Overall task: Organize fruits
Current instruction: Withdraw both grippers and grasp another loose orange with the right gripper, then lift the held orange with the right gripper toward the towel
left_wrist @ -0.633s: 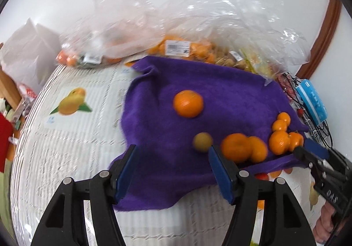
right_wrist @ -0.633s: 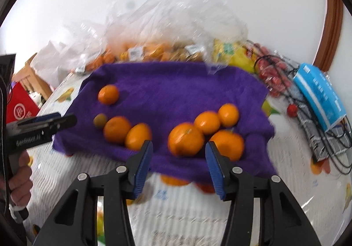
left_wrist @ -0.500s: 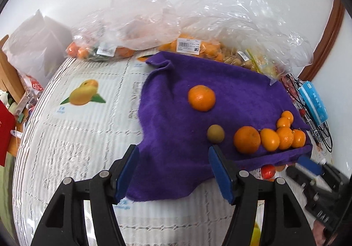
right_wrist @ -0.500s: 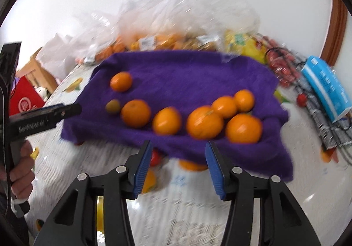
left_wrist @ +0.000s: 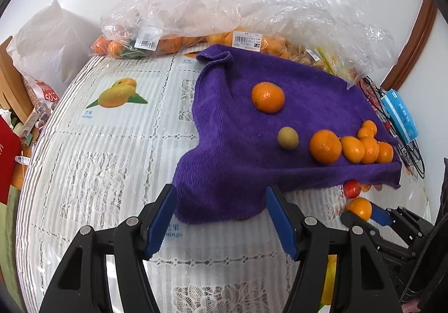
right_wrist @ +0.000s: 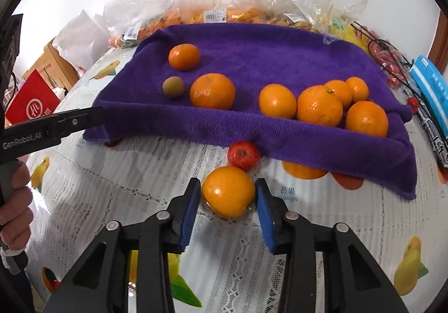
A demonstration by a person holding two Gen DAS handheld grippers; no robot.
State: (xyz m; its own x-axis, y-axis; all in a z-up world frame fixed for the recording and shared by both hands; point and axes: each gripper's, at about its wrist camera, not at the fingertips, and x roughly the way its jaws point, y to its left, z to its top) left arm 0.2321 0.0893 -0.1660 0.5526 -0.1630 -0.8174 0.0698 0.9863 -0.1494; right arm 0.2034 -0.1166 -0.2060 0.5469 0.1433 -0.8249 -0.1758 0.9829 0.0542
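A purple towel [right_wrist: 280,61] lies on the table and carries several oranges [right_wrist: 212,90], a lone orange [right_wrist: 184,56] further back and a small green-brown fruit [right_wrist: 173,85]. The towel [left_wrist: 240,117] and the fruits also show in the left wrist view. My right gripper [right_wrist: 227,195] has its blue pads on both sides of an orange [right_wrist: 228,191] on the tablecloth, just in front of the towel's edge. A small red fruit [right_wrist: 243,155] sits right behind that orange. My left gripper [left_wrist: 221,218] is open and empty at the towel's near corner.
Clear plastic bags of fruit [left_wrist: 173,33] line the back of the table. A blue packet [right_wrist: 431,80] and black cables [right_wrist: 392,58] lie at the right. A red box [right_wrist: 30,103] stands beyond the left edge. The tablecloth [left_wrist: 98,150] is white lace with printed fruit.
Both grippers have pulled back toward me from the towel. My right gripper has dropped to the tablecloth and now brackets an orange in front of the towel.
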